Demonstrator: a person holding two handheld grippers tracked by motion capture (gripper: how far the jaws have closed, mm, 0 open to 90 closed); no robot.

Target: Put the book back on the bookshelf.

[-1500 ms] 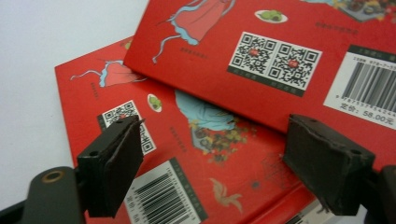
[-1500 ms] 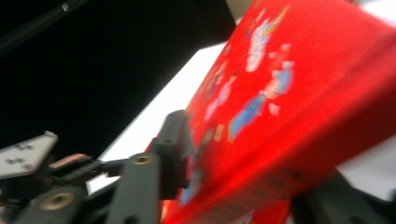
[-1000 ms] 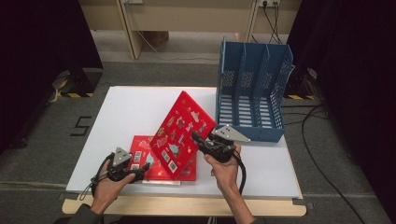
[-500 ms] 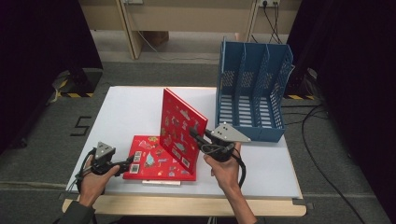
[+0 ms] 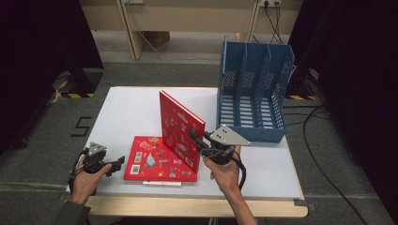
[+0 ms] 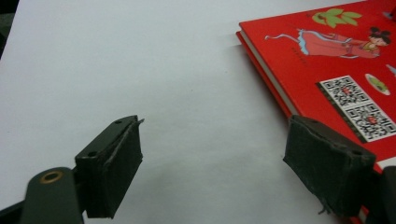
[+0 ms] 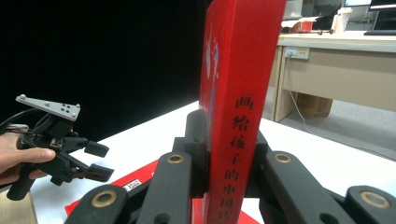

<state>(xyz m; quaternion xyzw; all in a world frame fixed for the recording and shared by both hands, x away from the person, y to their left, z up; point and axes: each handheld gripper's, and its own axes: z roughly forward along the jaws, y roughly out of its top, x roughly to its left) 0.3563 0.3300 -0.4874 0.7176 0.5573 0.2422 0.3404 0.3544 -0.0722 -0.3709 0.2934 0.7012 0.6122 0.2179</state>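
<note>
White table [image 5: 136,108], rectangular, bearing two red picture books and a blue file rack [image 5: 253,89]. Upright red book [image 5: 180,127]: stands on edge near the middle of the table, spine clamped between the jaws of the right gripper [image 5: 199,139], which have just been closing on it; a second ago it leaned toward the rack at a slant, now it stands nearly vertical. The right gripper view shows black Chinese lettering down the spine [image 7: 236,140]. Flat red book [image 5: 157,159]: lies cover-up near the front edge, beneath the upright one, QR codes on its cover [image 6: 359,112]. Left gripper [image 5: 115,164]: jaws spread wide with nothing between them, at the front left of the table, just beside the flat book; earlier it sat against that book's left edge and has since drawn away leftward. File rack: right rear of the table, unchanged.
</note>
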